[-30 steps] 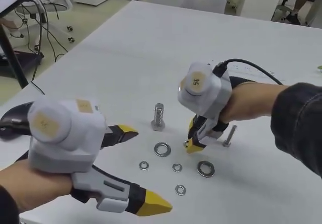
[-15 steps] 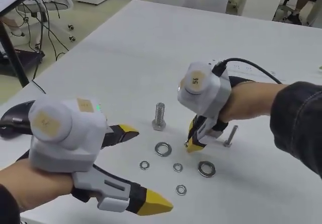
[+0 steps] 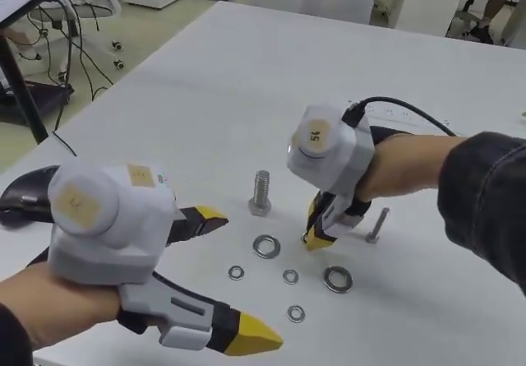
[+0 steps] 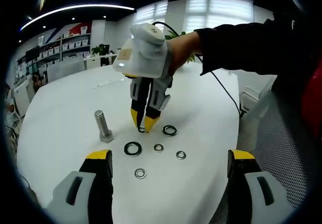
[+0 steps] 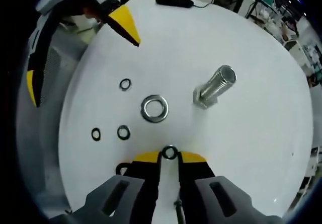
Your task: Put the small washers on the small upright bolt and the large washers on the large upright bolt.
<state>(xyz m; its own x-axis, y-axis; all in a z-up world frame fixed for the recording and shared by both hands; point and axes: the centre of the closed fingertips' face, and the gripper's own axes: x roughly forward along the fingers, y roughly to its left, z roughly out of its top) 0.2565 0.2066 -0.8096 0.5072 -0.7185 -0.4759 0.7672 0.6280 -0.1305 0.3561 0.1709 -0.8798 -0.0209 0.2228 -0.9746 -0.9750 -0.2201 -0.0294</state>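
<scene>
My R gripper point(image 5: 170, 157) is clenched on a small washer point(image 5: 170, 152), tips low over the table point(image 3: 246, 94), just right of the large bolt point(image 3: 261, 192) and between it and the small bolt point(image 3: 376, 224); both bolts upright. My L gripper point(image 3: 238, 275) is released, jaws wide, on the near side of the large bolt. Near that bolt's base lie 2 large washers point(image 3: 266, 246) and 3 loose small washers point(image 3: 290, 276), flat.
</scene>
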